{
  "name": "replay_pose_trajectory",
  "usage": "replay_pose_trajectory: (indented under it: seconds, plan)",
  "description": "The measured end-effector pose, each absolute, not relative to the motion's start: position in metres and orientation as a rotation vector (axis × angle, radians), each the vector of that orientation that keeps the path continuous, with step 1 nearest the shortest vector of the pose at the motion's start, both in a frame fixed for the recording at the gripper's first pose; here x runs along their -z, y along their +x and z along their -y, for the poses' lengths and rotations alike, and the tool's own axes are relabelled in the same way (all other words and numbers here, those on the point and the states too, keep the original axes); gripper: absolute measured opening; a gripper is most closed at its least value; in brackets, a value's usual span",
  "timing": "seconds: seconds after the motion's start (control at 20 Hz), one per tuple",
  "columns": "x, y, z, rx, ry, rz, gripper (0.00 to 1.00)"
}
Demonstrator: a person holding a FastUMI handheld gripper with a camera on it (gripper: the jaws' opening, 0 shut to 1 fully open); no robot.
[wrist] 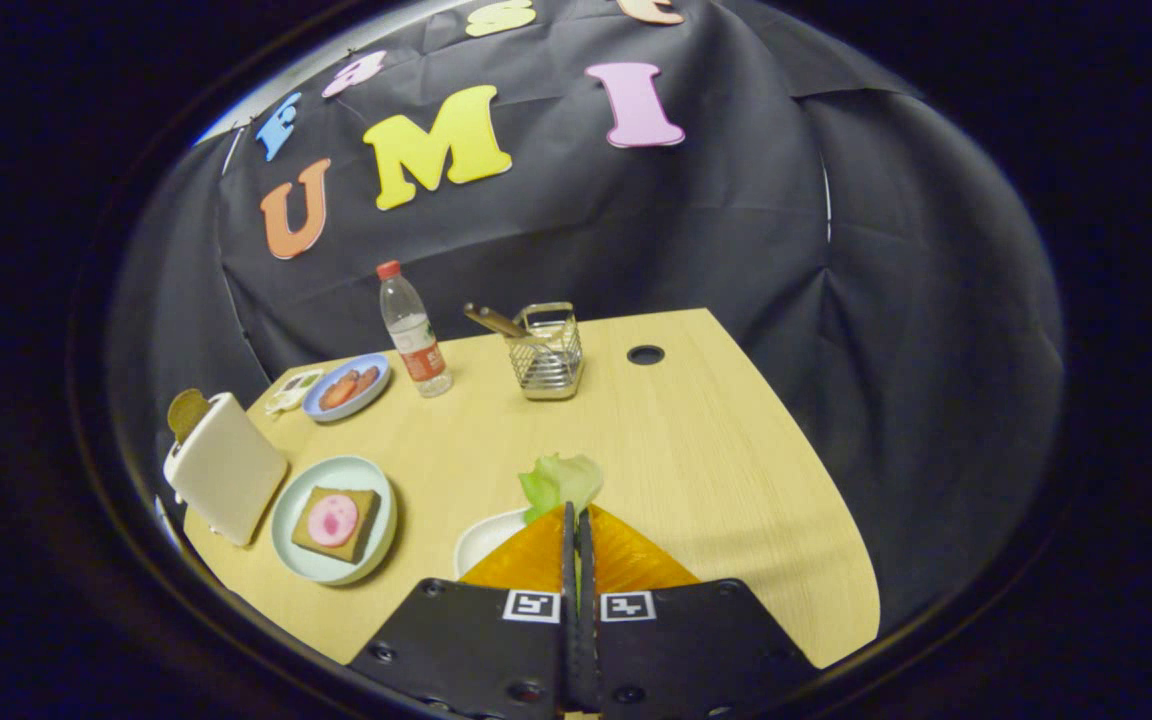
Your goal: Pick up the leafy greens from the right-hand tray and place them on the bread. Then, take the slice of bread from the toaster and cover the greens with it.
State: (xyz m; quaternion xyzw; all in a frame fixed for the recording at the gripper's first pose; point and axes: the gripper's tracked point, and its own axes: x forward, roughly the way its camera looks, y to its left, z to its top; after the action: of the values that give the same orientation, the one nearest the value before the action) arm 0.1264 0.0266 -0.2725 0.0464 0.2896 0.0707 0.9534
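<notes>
at the tips of my claw (576,515) sits the leafy greens (561,482), a pale green ruffled piece poking up just past the fingers, and the fingers are drawn together until only a thin slit shows between them, so i judge that i have the leaf pinched there, though the contact itself is hidden behind the fingertips. just under and to the left of the fingers i see the rim of the white tray (484,540), so the greens seem to be barely clear of it or just at its edge; i cannot tell which. what matters for the coming move is where the bread (334,522) lies: it is on the pale green plate (378,535), a brown square with a round pink slice on top, off to the left of the claw and at about the same depth on the desk (696,450), near but apart from the tray. so my carry is a sideways one, leftward, with hardly any reach forward. the toaster (226,468) stands just beyond that plate on its left, touching or nearly touching its rim, with the second slice (186,412) poking out of the top, and i reckon i must keep the leaf low and short of it. farther back are a blue dish (346,388), a water bottle (414,335) and a wire basket (546,355), all well away from my path.
</notes>
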Motion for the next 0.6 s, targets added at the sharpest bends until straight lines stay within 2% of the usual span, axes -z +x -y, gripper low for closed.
replay_pose_trajectory:
  seconds: [0.35, 0.6]
  plan:
    - [0.226, 0.110, -0.060, -0.168, 0.071, -0.542, 0.00]
    - [0.195, 0.095, -0.118, -0.211, 0.083, -0.522, 0.00]
